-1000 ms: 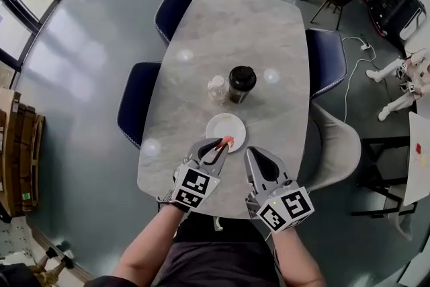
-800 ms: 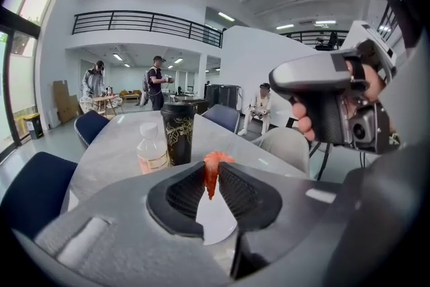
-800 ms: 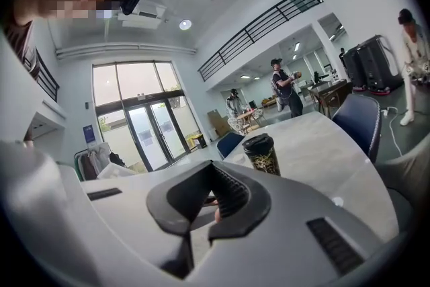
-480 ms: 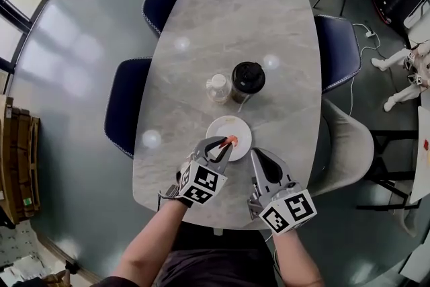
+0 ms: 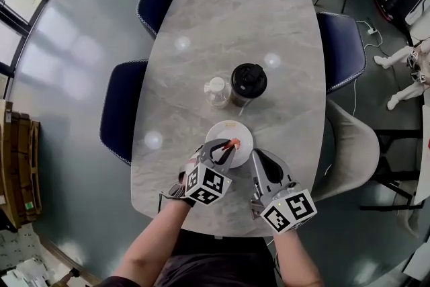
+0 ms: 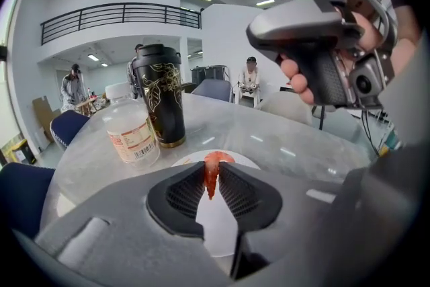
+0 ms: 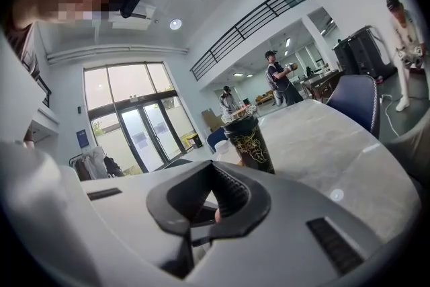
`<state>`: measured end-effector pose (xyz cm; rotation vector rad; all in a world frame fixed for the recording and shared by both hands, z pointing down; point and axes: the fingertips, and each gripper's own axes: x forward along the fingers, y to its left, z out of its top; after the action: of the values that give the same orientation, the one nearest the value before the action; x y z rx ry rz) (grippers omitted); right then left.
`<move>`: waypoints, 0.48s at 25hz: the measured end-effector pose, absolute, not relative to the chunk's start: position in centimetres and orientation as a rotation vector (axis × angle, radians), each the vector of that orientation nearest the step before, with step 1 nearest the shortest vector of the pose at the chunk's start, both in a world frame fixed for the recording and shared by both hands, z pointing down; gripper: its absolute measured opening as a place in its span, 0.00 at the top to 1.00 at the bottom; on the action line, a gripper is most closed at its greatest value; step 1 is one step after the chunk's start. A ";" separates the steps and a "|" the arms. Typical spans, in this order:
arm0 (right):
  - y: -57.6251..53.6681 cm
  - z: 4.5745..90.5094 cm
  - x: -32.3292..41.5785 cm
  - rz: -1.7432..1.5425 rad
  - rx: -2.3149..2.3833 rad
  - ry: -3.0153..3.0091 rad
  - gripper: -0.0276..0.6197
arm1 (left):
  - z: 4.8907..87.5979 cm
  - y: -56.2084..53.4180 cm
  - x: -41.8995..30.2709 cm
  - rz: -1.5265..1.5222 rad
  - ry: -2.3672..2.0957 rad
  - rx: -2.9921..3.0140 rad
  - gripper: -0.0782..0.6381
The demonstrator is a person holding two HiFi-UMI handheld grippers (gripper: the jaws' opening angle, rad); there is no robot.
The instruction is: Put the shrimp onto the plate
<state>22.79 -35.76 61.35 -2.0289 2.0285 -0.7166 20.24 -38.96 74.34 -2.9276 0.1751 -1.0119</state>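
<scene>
- Shrimp [image 5: 234, 142] pinched between the pads of the left tool [image 5: 230, 145]; in the left gripper view [image 6: 211, 173] seen as an orange strip, long axis running along the gap between the jaws, thick end out past the tips, thin end back toward the tool body.
- Left tool closed on the shrimp, jaws pressed to both its sides.
- Plate [image 5: 225, 128] directly below and just beyond the shrimp; in the head view shrimp sits over the plate's near part, inside the rim. White rim [image 6: 250, 161] visible on the far side of the tips in the left gripper view.
- Whether shrimp touches the plate: cannot tell.
- Judged: release onto the plate needs little or no travel farther; drop is downward.
- Right tool [image 5: 254, 153] just right of the left one, near the plate's near-right edge; jaws together [image 7: 211, 222], nothing seen gripped.
- Clear bottle [image 5: 216, 90] and black cup [image 5: 248, 83] beyond the plate, side by side, apart from the rim.
- All on the grey marbled surface [image 5: 235, 17].
</scene>
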 end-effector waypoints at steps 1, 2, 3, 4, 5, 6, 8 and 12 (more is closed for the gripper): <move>-35.8 61.4 22.9 -0.714 -2.027 2.025 0.96 | 74.5 -38.9 20.3 -1.016 0.163 -2.909 0.81; -35.9 61.4 22.9 -0.713 -2.026 2.022 0.96 | 74.7 -38.9 20.4 -1.020 0.153 -2.894 0.81; -35.9 61.5 23.0 -0.713 -2.024 2.022 0.96 | 74.9 -38.9 20.5 -1.025 0.147 -2.884 0.81; -36.0 61.6 23.0 -0.713 -2.022 2.022 0.96 | 75.1 -39.0 20.6 -1.031 0.144 -2.877 0.81; -36.0 61.7 23.0 -0.714 -2.021 2.023 0.96 | 75.3 -39.0 20.6 -1.039 0.141 -2.872 0.81; -36.0 61.8 23.0 -0.714 -2.021 2.022 0.96 | 75.6 -39.0 20.6 -1.049 0.138 -2.867 0.81; -36.0 61.8 23.2 -0.715 -2.025 2.019 0.96 | 76.2 -39.1 20.7 -1.077 0.133 -2.857 0.81; -35.9 61.6 23.6 -0.714 -2.036 2.011 0.96 | 76.9 -39.1 20.7 -1.131 0.120 -2.842 0.81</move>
<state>23.56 -35.94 61.64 -2.0360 2.0112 -0.7135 20.67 -39.08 76.94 -2.8416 0.1196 -1.1315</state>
